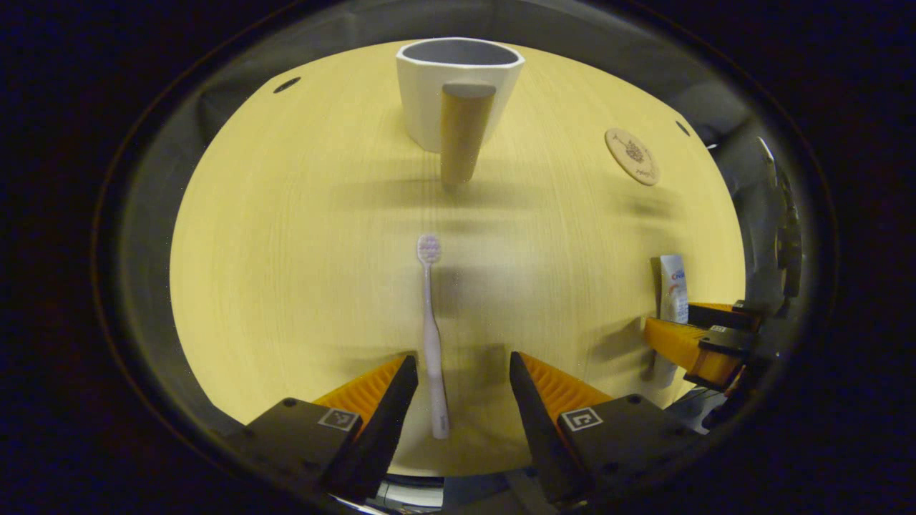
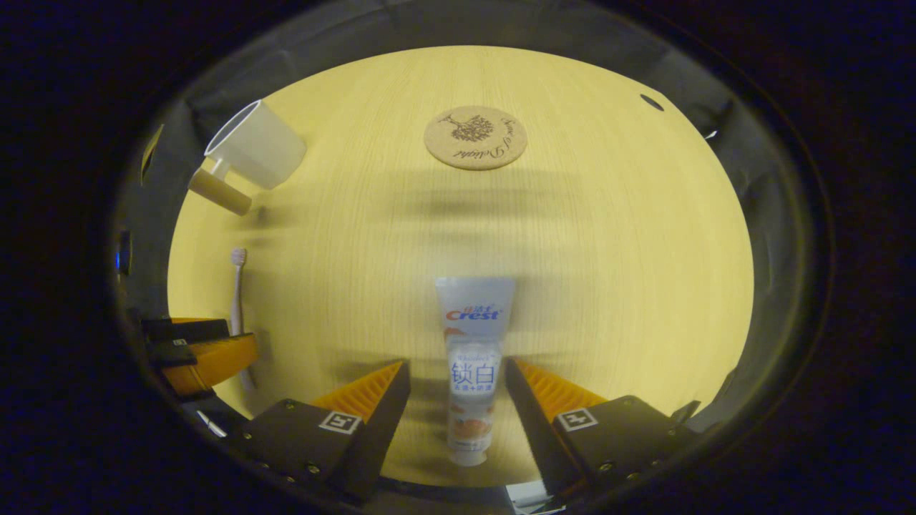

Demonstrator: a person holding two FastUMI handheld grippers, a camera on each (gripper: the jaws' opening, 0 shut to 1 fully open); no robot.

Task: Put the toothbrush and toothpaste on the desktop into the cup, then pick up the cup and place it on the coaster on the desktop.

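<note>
A pale toothbrush [image 1: 432, 336] lies on the wooden desktop [image 1: 300, 250], head pointing away, its handle between the fingers of my left gripper [image 1: 464, 365], which is open and straddles it. A white cup [image 1: 458, 89] with a wooden handle stands upright at the far edge. In the right gripper view a white toothpaste tube [image 2: 471, 365] lies flat between the fingers of my right gripper [image 2: 458, 372], also open. The round cork coaster [image 2: 475, 137] lies beyond it. The cup [image 2: 254, 154] and toothbrush [image 2: 237, 290] appear at left, beside the left gripper [image 2: 207, 354].
The right gripper [image 1: 698, 336] and toothpaste [image 1: 673, 286] sit at the right edge of the left gripper view, with the coaster [image 1: 632, 156] farther back. Dark holes [image 1: 286, 85] mark the desktop's far corners. Black cloth surrounds the table.
</note>
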